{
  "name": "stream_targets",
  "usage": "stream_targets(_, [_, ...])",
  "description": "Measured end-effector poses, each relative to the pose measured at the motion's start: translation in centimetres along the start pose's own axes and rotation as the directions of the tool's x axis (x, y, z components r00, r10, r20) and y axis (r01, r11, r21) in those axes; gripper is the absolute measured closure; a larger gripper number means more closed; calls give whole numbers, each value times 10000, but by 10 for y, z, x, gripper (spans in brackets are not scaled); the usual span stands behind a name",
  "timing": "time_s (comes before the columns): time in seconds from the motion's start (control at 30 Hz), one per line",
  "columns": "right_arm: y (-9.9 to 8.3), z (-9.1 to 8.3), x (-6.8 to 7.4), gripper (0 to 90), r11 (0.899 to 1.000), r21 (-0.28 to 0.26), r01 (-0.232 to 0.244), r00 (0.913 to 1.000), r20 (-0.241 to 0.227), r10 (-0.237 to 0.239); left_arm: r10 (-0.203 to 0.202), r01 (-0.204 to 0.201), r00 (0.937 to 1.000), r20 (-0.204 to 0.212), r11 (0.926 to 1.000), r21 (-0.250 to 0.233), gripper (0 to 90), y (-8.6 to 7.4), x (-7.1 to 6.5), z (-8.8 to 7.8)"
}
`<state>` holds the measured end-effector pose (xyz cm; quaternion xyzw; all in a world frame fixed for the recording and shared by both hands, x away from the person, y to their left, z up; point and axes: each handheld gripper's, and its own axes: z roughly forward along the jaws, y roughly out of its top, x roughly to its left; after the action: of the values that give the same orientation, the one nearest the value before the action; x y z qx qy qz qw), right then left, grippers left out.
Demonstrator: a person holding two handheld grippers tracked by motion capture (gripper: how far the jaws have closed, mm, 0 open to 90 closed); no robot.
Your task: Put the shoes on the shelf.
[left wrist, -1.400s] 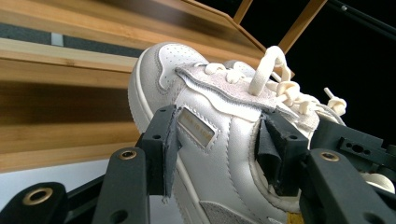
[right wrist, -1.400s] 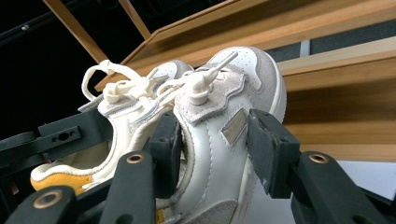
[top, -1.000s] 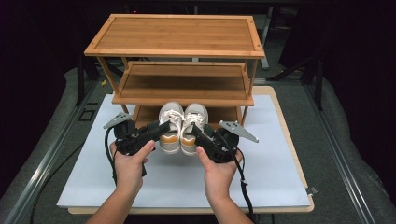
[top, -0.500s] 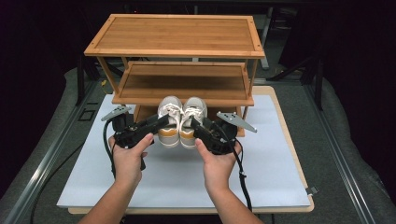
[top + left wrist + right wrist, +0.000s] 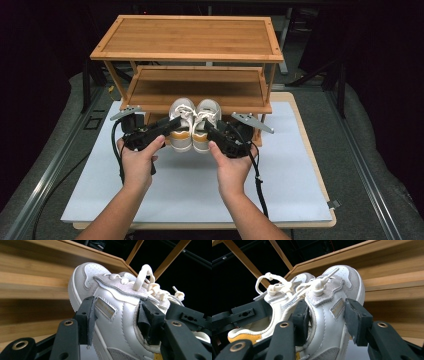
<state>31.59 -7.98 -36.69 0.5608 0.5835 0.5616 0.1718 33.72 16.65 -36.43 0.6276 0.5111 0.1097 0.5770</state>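
Observation:
A pair of white sneakers with orange heels is held side by side in front of the wooden rack's middle shelf point(image 5: 195, 87), toes pointing at the rack. My left gripper point(image 5: 169, 125) is shut on the left sneaker point(image 5: 181, 124), its jaws squeezing the shoe's side and collar point(image 5: 117, 322). The right gripper point(image 5: 209, 131) is shut on the right sneaker point(image 5: 205, 124), and its fingers point(image 5: 355, 320) pinch the shoe's side wall point(image 5: 329, 315) by the laces. In each gripper view the other sneaker point(image 5: 274, 300) sits close beside the gripped one.
The three-tier bamboo rack has a top shelf point(image 5: 187, 37) above the shoes and slanted legs point(image 5: 114, 80) at each side. A white board point(image 5: 190, 185) on a wooden base covers the table under the hands. Grey padding and a metal rail point(image 5: 55, 165) lie to the left.
Both hands have risen and moved forward, carrying the two sneakers up from near the rack's bottom level to the front edge of the middle shelf.

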Motion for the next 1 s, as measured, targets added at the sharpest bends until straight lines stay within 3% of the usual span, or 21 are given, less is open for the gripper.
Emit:
stream_targets(0.3, [12, 11, -5, 557, 9998, 30, 194, 9998, 76, -194, 41, -41, 10000, 34, 9999, 146, 517, 13, 3, 12])
stream_targets(0.57, [22, 20, -9, 557, 9997, 247, 55, 9999, 94, -58, -107, 107, 9999, 20, 9999, 40, 517, 23, 8, 22])
stream_targets(1.0, [46, 37, -12, 557, 9999, -97, 90, 9999, 82, -89, -245, 248, 9996, 114, 9993, -278, 518, 42, 14, 38])
